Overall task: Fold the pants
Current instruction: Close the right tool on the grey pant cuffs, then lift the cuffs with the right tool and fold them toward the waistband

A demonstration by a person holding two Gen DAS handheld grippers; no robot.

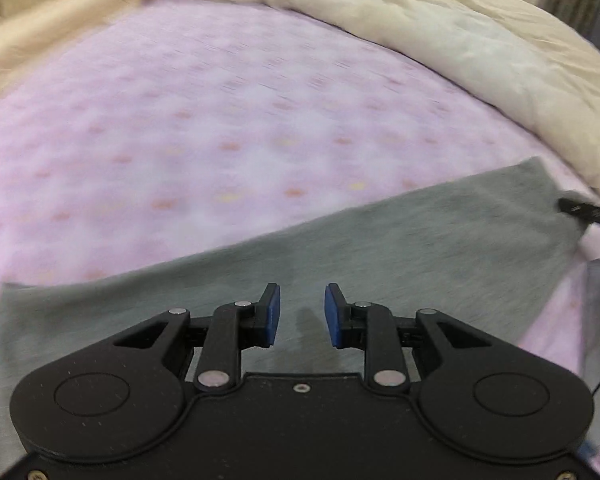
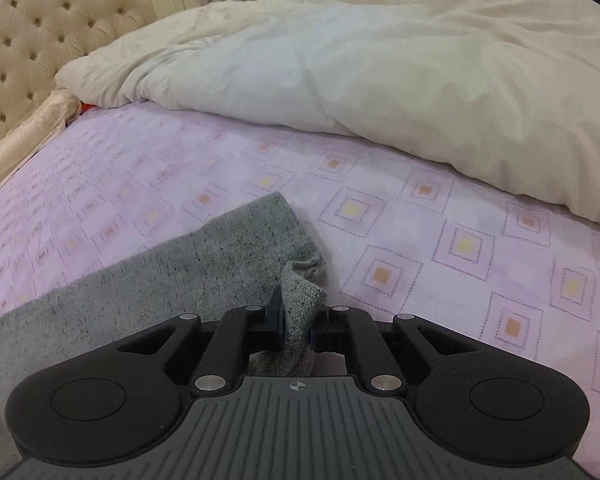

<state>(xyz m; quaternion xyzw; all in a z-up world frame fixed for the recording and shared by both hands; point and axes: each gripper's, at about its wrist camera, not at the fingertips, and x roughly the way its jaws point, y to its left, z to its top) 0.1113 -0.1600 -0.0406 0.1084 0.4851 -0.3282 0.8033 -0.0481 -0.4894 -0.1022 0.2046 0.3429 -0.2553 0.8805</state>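
Observation:
Grey pants (image 1: pixel 380 248) lie flat as a long band across the pink patterned bed sheet (image 1: pixel 220 120). My left gripper (image 1: pixel 302 314) hovers over the middle of the band, blue pads apart and nothing between them; the view is blurred. In the right wrist view the pants (image 2: pixel 204 264) run from lower left to their end near the middle. My right gripper (image 2: pixel 298 320) is shut on a bunched corner of that end, the cloth pinched up between the fingers. The right gripper's tip (image 1: pixel 588 212) shows at the far right end of the pants in the left wrist view.
A cream duvet (image 2: pixel 380 80) is heaped along the far side of the bed. A tufted cream headboard (image 2: pixel 32 40) stands at the left, with a beige pillow (image 2: pixel 28 136) below it. Bare pink sheet (image 2: pixel 460 240) lies to the right of the pants.

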